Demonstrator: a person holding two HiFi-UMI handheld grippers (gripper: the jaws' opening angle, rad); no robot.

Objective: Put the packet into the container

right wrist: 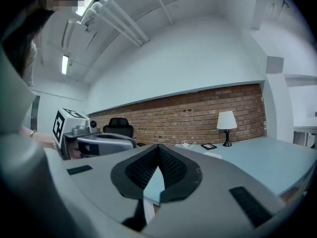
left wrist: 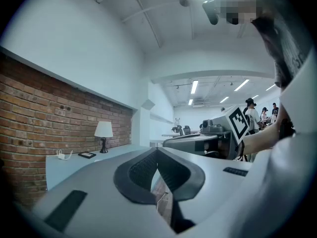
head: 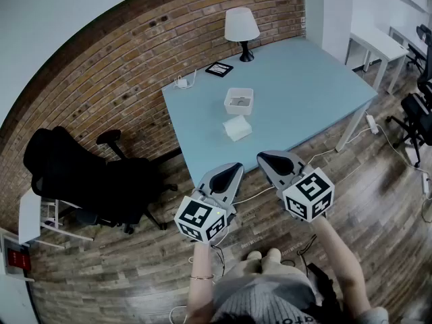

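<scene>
Your left tongs (head: 235,168) and right tongs (head: 262,158) are both closed tip to tip, with nothing between them. You hold them side by side, just short of the near edge of the bench (head: 304,79). The packet (head: 237,127) lies flat on the bench, just beside the container (head: 228,98), on the side nearer you. A lamp (head: 241,27) stands at the far edge.

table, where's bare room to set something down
The table is bare across its right half, from the container and packet to the right edge. Crowded: the back left strip with lamp, small black item and charger.
</scene>
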